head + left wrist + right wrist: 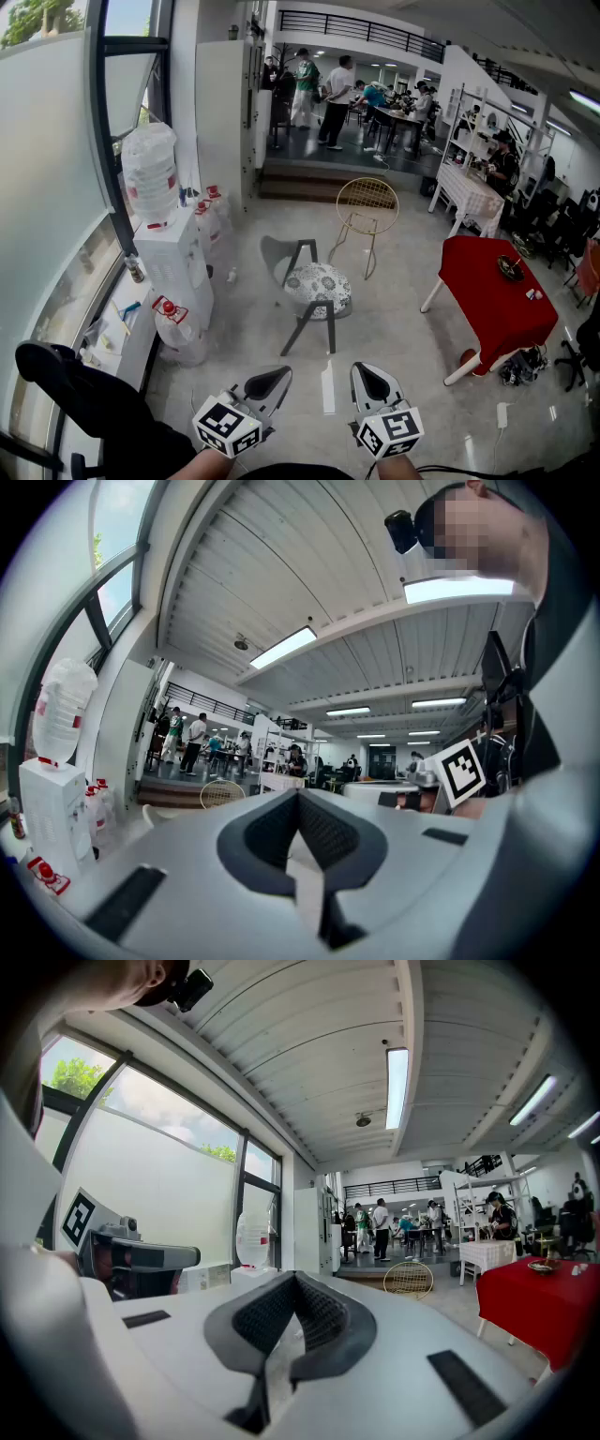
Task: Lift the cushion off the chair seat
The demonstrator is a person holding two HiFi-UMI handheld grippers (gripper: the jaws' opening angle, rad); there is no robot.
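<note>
While both grippers hang level at the bottom edge of the head view, left gripper [270,380] and right gripper [373,378] each have jaws closed together with nothing between them.

Room, left to right:
- Tall window [47,187] with dark frames fills the left wall.
- White water dispenser [173,267] stands against it, upturned bottle [150,173] on top. A spare bottle [178,330] lies on the floor at its base; more red-capped ones are lined up behind.
- Floor [403,309] is pale grey polished concrete with a slight sheen.
- Grey chair [278,258] stands mid-floor on dark legs. Cushion [319,283], round with a pale speckled pattern, lies on its seat, well apart from both grippers.
- Gold wire chair [367,204] stands just behind the grey one.
- Steps [300,183] lead to a raised back area where several people [335,89] stand or sit round a table.
- Red-covered table [492,295] on white legs is at the right, with a dark bowl [511,267] on it.
- Behind it is a table with a white checked cloth [472,195], then white shelving [478,122].

The right gripper view shows a ribbed white ceiling with a strip light [398,1072].
</note>
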